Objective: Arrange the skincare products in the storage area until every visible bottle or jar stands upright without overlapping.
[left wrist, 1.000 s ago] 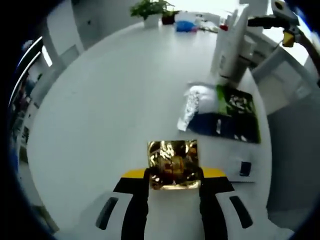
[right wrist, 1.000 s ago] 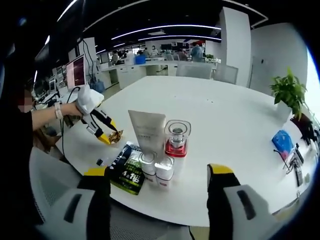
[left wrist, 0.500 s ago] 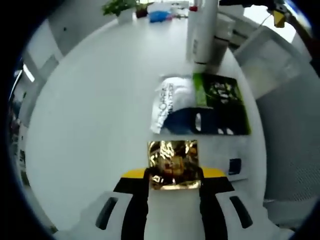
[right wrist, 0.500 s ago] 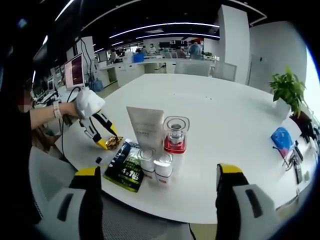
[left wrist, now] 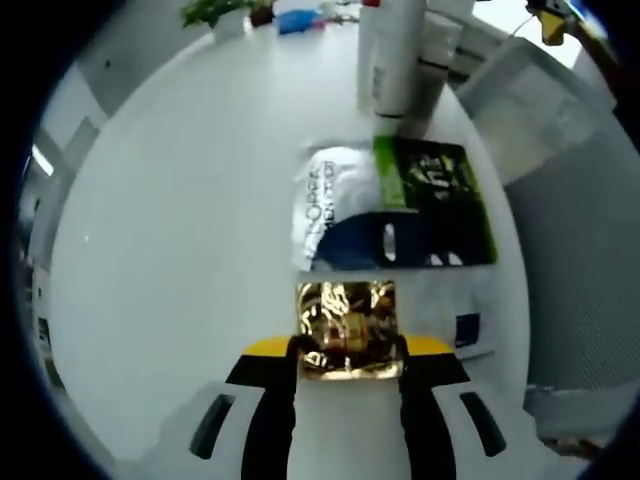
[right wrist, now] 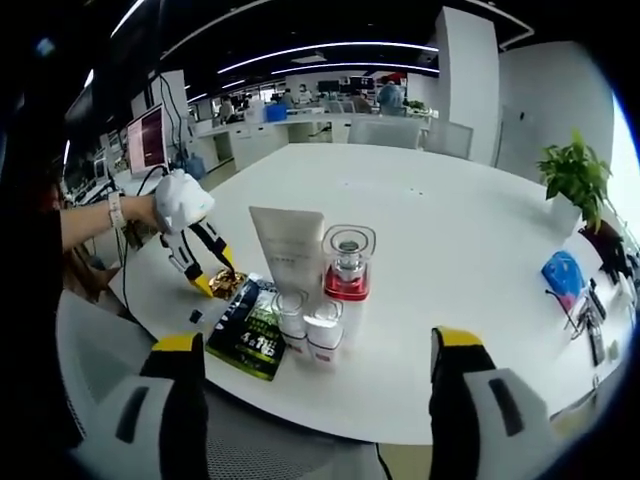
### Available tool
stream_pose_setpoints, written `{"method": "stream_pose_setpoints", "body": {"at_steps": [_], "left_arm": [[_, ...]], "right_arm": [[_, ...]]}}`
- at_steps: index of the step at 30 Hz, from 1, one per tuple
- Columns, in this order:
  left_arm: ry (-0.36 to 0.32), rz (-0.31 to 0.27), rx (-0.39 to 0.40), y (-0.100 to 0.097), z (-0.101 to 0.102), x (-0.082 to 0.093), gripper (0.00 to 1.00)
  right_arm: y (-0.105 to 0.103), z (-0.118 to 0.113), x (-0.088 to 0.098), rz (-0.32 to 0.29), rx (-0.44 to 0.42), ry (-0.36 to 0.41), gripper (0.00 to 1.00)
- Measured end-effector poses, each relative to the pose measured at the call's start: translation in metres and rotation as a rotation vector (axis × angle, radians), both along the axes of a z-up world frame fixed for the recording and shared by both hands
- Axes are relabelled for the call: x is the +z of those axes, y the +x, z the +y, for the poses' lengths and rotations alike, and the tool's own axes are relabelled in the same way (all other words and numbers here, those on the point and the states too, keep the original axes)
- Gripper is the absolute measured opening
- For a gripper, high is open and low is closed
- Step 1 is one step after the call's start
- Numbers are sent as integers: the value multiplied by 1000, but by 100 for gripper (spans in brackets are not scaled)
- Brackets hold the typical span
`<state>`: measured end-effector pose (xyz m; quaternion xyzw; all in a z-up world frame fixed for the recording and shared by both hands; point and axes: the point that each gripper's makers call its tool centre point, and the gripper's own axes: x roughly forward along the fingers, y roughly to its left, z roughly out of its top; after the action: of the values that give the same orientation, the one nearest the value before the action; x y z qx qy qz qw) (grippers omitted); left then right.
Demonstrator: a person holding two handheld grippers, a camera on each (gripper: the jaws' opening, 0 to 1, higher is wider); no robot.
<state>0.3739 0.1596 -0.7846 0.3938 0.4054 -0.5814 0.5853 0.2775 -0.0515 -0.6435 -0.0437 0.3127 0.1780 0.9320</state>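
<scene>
The round white table (right wrist: 440,250) carries a cluster of skincare products near its edge. In the right gripper view a person's outstretched arm tilts the left gripper (left wrist: 347,348) down toward the tabletop, jaws pinching a crinkled gold foil sachet (left wrist: 346,328) just beside the flat green-and-black sachet (right wrist: 252,330). The right gripper (right wrist: 318,400) hangs above the table edge, jaws spread wide, holding nothing. A white tube (right wrist: 287,253) stands upright beside a clear red-based bottle (right wrist: 347,262); two small white jars (right wrist: 307,325) in front are hard to make out. A white-and-blue sachet (left wrist: 335,205) lies flat
</scene>
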Motion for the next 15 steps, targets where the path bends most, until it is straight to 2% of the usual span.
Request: {"method": "stream_pose_setpoints", "body": {"at_steps": [2, 7, 13, 15], "left_arm": [[11, -16, -16, -2, 0, -1, 38], [2, -8, 24, -1, -1, 0, 39], [-33, -11, 50, -2, -3, 0, 42], [-45, -8, 53, -3, -5, 0, 46]], "right_arm": [[0, 0, -1, 1, 0, 2, 94], [-1, -1, -2, 3, -2, -1, 95], [1, 0, 2, -2, 10, -13, 95], [1, 0, 3, -3, 11, -15, 95]]}}
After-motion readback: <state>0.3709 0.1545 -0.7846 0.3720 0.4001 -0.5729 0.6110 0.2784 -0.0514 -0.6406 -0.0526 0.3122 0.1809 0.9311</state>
